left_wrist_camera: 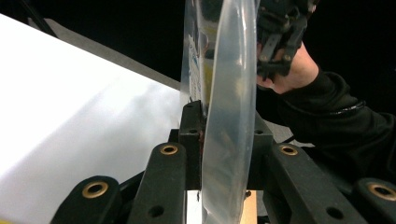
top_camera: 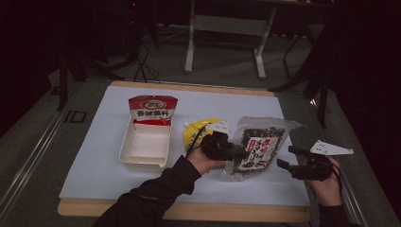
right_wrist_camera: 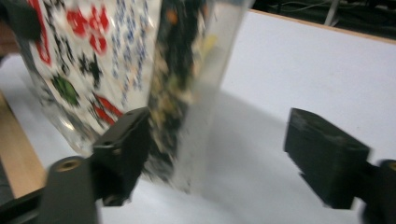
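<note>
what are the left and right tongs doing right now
left tongs: shut on the edge of the clear snack bag.
right tongs: open, holding nothing, just beside that bag.

Surface (top_camera: 94, 156) carries four things in rough row. Open tray (top_camera: 144, 147) toward 9 o'clock of centre. Seasoning packet (top_camera: 152, 110) at tray's 12 o'clock, lower edge overlapping tray's far rim. Small pouch (top_camera: 198, 131) at tray's 3 o'clock, just beside it. Dried-food bag (top_camera: 257, 146) at pouch's 3 o'clock, touching it. Left hand-held gripper (top_camera: 231, 152) between pouch and bag, at bag's 9 o'clock edge. Right hand-held gripper (top_camera: 287, 157) at bag's 3 o'clock, near surface's right edge.
</note>
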Demonstrator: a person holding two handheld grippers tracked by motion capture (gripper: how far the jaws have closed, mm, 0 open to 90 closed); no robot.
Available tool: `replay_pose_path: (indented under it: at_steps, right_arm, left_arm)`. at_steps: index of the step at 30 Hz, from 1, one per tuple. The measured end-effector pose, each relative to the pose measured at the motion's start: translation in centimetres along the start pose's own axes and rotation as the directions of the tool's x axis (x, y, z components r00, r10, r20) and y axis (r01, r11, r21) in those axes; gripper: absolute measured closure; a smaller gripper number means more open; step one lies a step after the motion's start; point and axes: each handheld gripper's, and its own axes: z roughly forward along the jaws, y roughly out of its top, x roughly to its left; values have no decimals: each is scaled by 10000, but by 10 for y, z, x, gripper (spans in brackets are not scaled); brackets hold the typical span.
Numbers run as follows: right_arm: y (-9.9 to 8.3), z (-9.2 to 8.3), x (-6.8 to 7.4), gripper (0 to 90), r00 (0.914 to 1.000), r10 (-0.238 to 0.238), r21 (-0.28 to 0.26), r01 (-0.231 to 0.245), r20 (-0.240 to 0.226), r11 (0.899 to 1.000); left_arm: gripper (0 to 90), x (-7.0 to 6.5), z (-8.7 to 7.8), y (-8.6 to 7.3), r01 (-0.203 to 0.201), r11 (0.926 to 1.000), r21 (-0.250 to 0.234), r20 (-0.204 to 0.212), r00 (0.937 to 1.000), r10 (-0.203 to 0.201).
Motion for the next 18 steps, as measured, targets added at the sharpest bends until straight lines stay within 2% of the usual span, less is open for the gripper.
replay_pose_path:
  at_steps: [4,10,18]
  right_arm:
    - [0,4,0,170,9998,123,-105,-125,-171,9999]
    - [0,14,5,170,9989,-94,-95,90,-458,9999]
    - [2,23,9,170,9982,-259,-167,251,-543,9995]
  left_arm:
    - [774,0,-17,3,-68,9997,-233,-144,9999,64]
    - [774,-1,-47,8,-255,9981,-555,-576,9981,223]
    - [774,0,-87,9,-250,9937,-1097,-1063,9942,133]
